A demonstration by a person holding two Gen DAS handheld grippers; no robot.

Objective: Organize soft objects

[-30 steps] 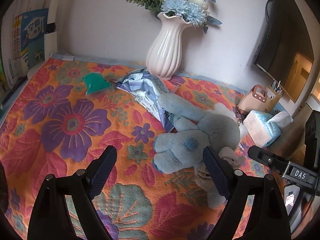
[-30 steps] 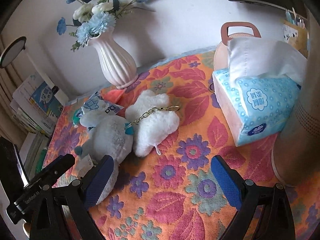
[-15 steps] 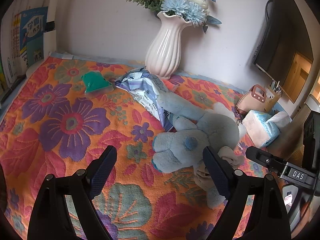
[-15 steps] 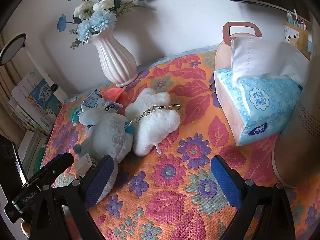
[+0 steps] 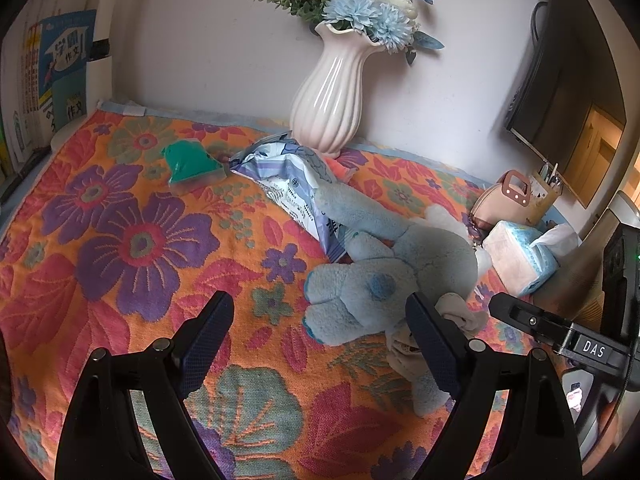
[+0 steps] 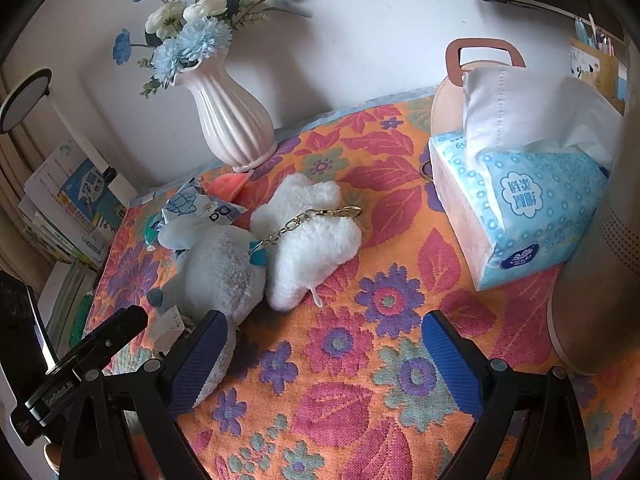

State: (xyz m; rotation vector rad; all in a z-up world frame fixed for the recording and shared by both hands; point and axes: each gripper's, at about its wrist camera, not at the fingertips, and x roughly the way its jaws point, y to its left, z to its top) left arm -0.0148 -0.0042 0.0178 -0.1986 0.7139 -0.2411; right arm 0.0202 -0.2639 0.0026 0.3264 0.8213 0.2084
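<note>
Nothing has shifted over the last second: both tongs, left (image 5: 320,322) and right (image 6: 324,344), hover released and empty, so sorting has not begun. The shaggy blue plush (image 5: 384,276) slumps mid-tabletop on a woven floral cloth (image 5: 120,240), touching a fluffy white charm (image 6: 308,236) with a brass chain; crinkly packet (image 5: 288,184) behind.

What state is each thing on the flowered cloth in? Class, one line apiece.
blue plush toy: lying flat, ungripped
white plush keychain: lying against the blue plush toy
tissue pack: open, tissue sticking out
vase: upright
left gripper: open
right gripper: open
</note>
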